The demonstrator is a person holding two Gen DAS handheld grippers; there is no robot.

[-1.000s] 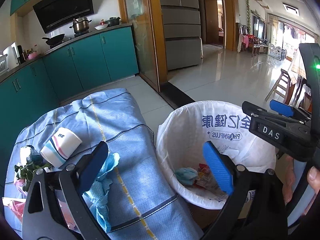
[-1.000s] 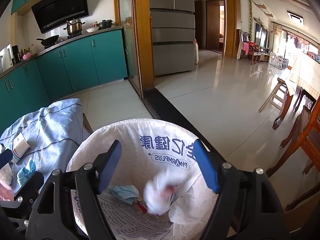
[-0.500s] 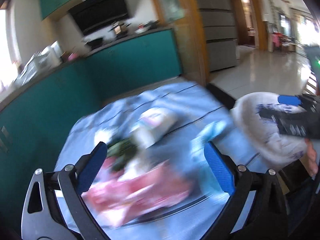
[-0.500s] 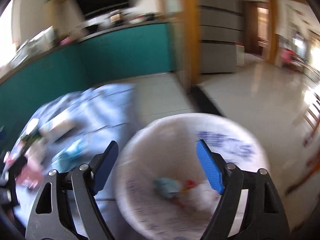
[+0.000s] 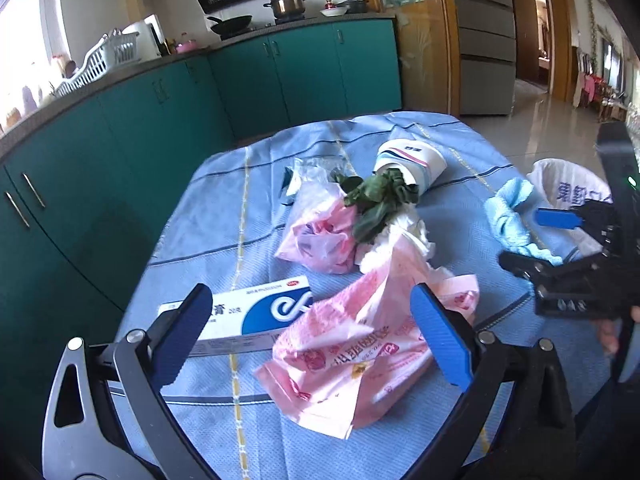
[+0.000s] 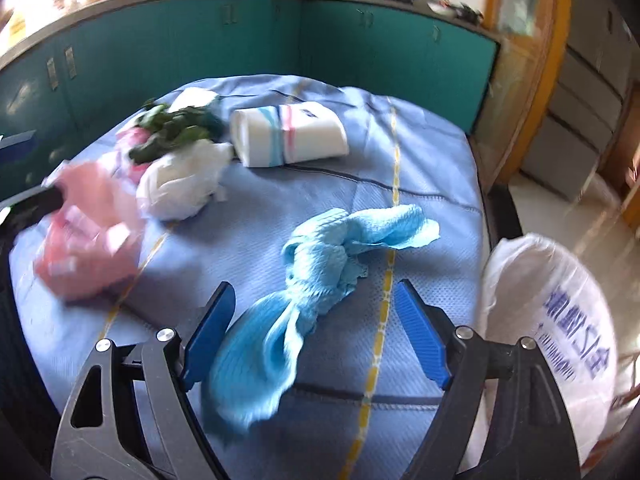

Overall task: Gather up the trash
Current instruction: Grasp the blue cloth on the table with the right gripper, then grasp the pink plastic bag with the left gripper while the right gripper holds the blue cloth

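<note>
The trash lies on a round table under a blue cloth (image 5: 256,216) with thin dark and yellow lines. A soft, twisted blue rag (image 6: 320,264) lies near the right edge, and its lower end sits between the wide-apart jaws of the right gripper (image 6: 312,344) — the pads do not press on it. The left gripper (image 5: 312,336) is spread wide too, holding nothing; a crinkly pink bag (image 5: 360,344) lies between its pads, with a flat white and blue box (image 5: 256,316) just beside it, partly hidden behind the left pad.

Farther back are a second pink bag (image 5: 320,236), thin and see-through, a crumpled white tissue (image 6: 184,184), some limp green leaves (image 5: 380,200) and a paper cup (image 6: 288,134) tipped on its side. The leaves cover the cup's mouth in the left view.

The bin (image 6: 560,320), lined with a white bag with blue letters, stands just beside the table on the right. Its inside cannot be seen — the edge of the picture cuts it off. The right view is a bit blurry on the left side.

Green cupboards (image 5: 120,128) stand behind.
</note>
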